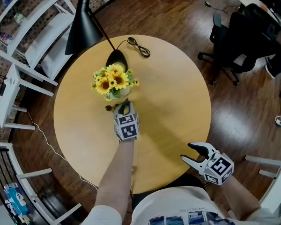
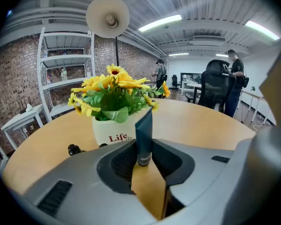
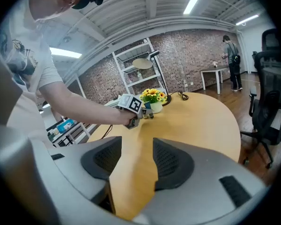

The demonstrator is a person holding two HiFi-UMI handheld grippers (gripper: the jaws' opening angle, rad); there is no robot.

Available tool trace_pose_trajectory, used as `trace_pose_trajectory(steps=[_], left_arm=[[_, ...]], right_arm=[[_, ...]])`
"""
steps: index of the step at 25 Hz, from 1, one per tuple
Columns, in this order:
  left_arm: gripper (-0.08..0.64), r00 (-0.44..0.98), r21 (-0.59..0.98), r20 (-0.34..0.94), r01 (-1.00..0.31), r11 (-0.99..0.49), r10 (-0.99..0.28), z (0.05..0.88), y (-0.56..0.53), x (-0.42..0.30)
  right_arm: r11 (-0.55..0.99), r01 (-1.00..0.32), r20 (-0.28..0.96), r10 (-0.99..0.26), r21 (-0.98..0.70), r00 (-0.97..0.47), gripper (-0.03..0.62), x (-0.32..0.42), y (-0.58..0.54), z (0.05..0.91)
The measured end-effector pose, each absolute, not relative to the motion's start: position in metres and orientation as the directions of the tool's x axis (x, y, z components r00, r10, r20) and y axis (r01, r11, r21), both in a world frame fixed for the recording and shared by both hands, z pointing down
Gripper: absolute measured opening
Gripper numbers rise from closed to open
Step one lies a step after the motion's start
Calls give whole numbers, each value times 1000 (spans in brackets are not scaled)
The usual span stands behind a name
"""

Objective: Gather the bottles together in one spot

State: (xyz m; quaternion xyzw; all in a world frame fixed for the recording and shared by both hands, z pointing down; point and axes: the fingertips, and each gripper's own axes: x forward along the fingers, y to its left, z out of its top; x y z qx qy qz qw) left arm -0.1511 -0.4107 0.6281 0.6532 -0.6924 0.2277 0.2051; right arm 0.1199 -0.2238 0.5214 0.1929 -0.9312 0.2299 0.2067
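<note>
The left gripper has its jaws pressed in on a dark tube, pinching it low down by the cap, with the flat sealed end pointing up. In the head view this gripper sits near the middle of the tabletop, a little toward the far left edge. Just beyond the tube stands a white flower pot full of yellow sunflowers; whether tube and pot touch cannot be told. A small black bottle lies on the wood just left of the pot, near the tube but apart from it. Past the pot, toward the far edge, the round base of a black lamp rests on the tabletop, and its cord lies coiled beside it. The right gripper is at the near right edge of the tabletop, well apart from the left one, its jaws spread with only bare wood between them. White shelves stand off the table's far left, and a black office chair off its far right.
</note>
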Motion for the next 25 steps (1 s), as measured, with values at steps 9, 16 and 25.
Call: trace_pose_trajectory(steps=[9,16,25], left_arm=[[112,-52,-31,594,-999,42,-803,635,-409,-153],[138,-37,-36,585,-999,19,-810,627,-404,-152],[138,-21,-21,516,-1000,13,-856,598,-380,-151]], right_arm=[[806,-464,501,-250,-366,-829,234,121,-219,534],[811,-455,494,-244,-367,-835,234,113,-215,532],[818,-463,492,-264,-341,-830,233,100,-204,530]])
